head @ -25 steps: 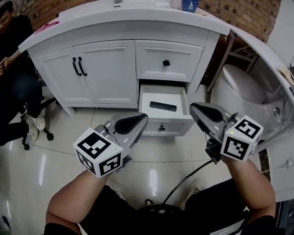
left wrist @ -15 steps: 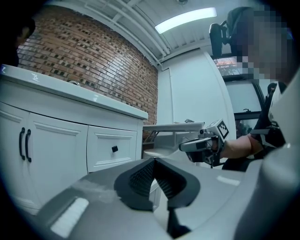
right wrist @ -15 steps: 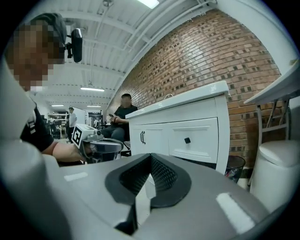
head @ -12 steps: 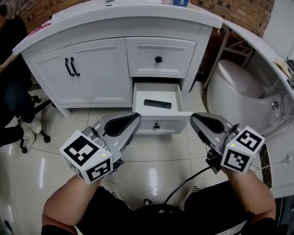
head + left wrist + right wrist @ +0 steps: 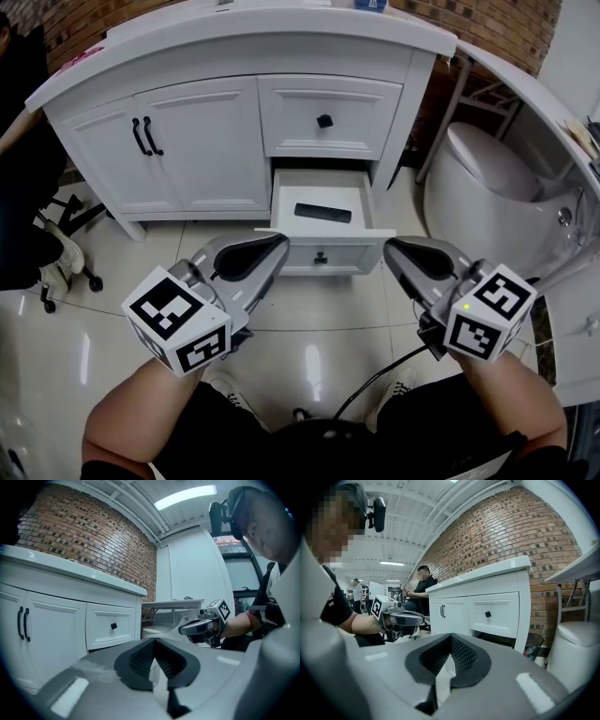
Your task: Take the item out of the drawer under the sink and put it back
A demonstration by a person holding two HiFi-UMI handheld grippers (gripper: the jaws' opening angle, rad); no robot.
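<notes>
**Q:** Head view: where are the grippers and the item?

**A:** The left gripper [image 5: 272,246] and the right gripper [image 5: 392,249] are held low, one near each front corner of the open drawer [image 5: 323,246]. A flat black item [image 5: 322,213] lies inside, ahead of both tips and between them, touched by neither.

**Q:** Left gripper view?

**A:** Its jaws are closed together, holding nothing. A white cabinet [image 5: 51,625] stands ahead, to its left.

**Q:** Right gripper view?

**A:** Its jaws are also pressed together and empty. The cabinet stands ahead.
</notes>
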